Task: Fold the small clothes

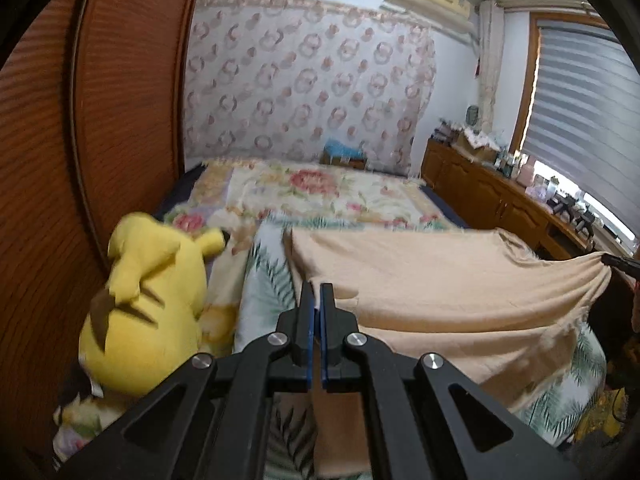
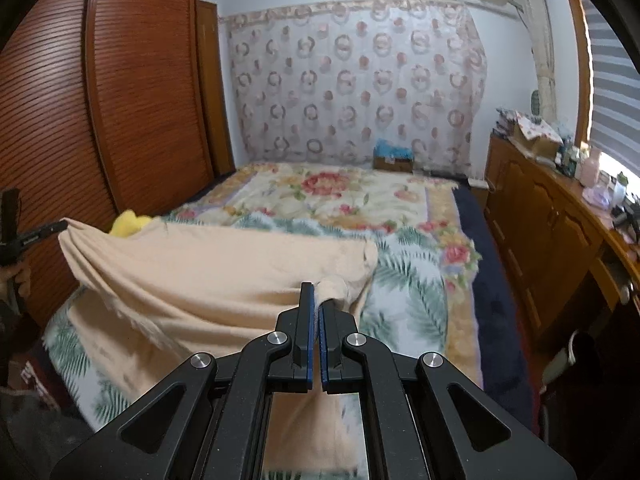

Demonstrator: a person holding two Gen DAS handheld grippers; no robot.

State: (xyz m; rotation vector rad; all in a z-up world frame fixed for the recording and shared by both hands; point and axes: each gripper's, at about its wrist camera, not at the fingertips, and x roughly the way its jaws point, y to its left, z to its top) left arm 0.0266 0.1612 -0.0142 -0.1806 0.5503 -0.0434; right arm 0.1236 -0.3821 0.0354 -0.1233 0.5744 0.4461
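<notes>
A beige garment [image 1: 440, 280] hangs stretched between my two grippers above the bed, its far part lying on the bedspread. My left gripper [image 1: 318, 292] is shut on one corner of it. My right gripper [image 2: 318, 300] is shut on the other corner, with a bunch of cloth sticking out past the fingertips. In the left wrist view the right gripper [image 1: 620, 262] shows at the far right, pinching the cloth. In the right wrist view the left gripper [image 2: 44, 232] shows at the far left, holding the garment [image 2: 220, 264] up.
The bed has a floral and palm-leaf bedspread [image 2: 360, 200]. A yellow plush toy [image 1: 148, 304] lies at the bed's left side by the wooden wardrobe [image 1: 100, 120]. A wooden dresser [image 2: 552, 216] with small items stands at the right under the window. A small box [image 2: 394, 158] sits at the bed's far end.
</notes>
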